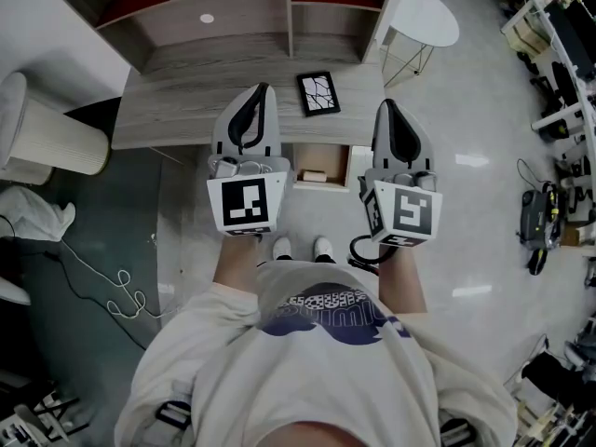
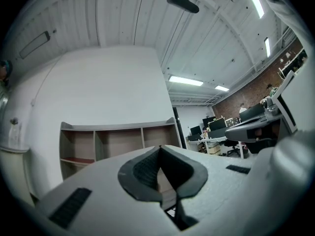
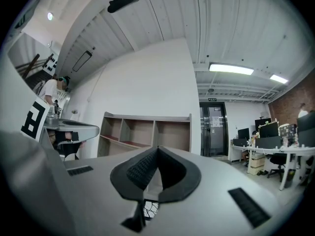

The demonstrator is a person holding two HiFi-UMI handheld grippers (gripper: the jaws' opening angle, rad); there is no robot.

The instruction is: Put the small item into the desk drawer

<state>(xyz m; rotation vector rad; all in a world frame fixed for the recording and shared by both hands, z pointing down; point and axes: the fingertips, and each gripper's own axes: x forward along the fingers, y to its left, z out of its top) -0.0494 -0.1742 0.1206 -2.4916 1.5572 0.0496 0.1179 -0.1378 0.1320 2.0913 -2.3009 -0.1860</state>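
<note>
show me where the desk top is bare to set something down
Bare: the desk top left of the left hand-held gripper, up to the shelves. Crowded: around the black patterned frame, behind the open drawer.

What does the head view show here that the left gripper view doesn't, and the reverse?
Only the head view: the desk top, the framed picture lying on it, and the open drawer with a small item inside. Only the left gripper view: ceiling lights and office desks with monitors. Both: the shelf unit and the shut, empty left gripper.
</note>
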